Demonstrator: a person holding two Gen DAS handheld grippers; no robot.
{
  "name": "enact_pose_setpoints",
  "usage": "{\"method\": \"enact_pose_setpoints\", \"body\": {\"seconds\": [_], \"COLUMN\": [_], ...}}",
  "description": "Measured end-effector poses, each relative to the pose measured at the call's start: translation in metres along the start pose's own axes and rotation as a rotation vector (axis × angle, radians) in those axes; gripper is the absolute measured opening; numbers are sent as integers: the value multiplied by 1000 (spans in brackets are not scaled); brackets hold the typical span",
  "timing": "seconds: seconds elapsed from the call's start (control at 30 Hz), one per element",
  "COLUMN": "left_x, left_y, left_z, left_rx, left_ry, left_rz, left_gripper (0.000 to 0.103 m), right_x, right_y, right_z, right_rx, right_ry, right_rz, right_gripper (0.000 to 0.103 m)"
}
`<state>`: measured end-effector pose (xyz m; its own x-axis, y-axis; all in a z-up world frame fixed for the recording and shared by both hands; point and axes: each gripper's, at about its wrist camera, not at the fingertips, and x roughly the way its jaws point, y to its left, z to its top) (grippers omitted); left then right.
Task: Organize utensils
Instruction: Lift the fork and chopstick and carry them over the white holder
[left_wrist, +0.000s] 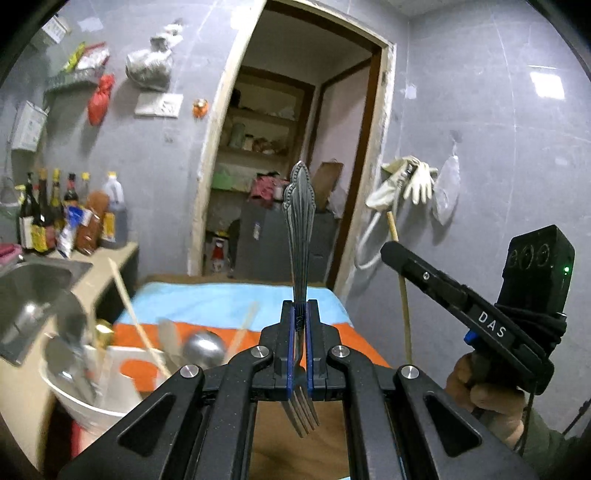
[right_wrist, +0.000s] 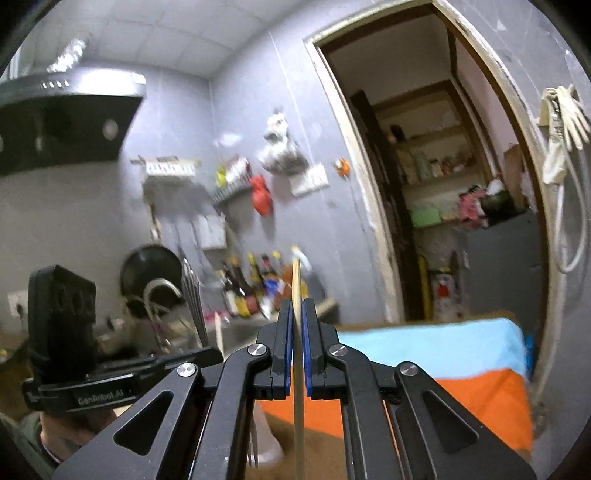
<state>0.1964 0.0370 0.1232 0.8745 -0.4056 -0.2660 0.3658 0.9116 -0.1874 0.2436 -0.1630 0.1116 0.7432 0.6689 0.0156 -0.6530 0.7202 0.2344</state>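
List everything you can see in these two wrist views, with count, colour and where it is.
fork: one, silver, upright in left tool, tines down
wooden stick: one, tan, upright in right tool
white bowl: one, lower left, holding spoons and sticks
cloth: one, blue and orange, on the table
bottles: several, dark, on counter by wall
sink: one, steel, left
gloves: pale, hanging on wall
left tool: black, blue pads
right tool: black, blue pads

Cool, dim indoor light is filling both views. A ceiling lamp is glaring off the wall tile (left_wrist: 546, 84) and the range hood (right_wrist: 74, 92). Motion blur is smearing the bowl (left_wrist: 85, 402) and bottles (right_wrist: 255, 288). Fisheye distortion is bending the doorframe (right_wrist: 369, 206), and black vignetting is darkening the corners.
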Motion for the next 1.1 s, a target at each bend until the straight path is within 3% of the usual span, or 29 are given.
{"method": "enact_pose_setpoints", "body": {"seconds": [0.37, 0.53, 0.67, 0.77, 1.1], "left_x": [-57, -74, -79, -75, -48], "left_y": [56, 82, 98, 109, 136], "left_z": [29, 33, 30, 23, -10], "left_rx": [-37, -53, -42, -40, -80], "left_ry": [-76, -102, -133, -152, -175], "left_rz": [138, 206, 277, 312, 373], "left_gripper": [3, 3, 3, 3, 3], "right_x": [54, 76, 86, 92, 106], "right_y": [42, 59, 63, 64, 57], "right_z": [13, 8, -2, -10, -34], "right_rx": [54, 48, 63, 57, 28], "right_ry": [-144, -191, -233, -271, -303], "right_rz": [140, 156, 148, 97, -10], "right_gripper": [3, 3, 3, 3, 3]}}
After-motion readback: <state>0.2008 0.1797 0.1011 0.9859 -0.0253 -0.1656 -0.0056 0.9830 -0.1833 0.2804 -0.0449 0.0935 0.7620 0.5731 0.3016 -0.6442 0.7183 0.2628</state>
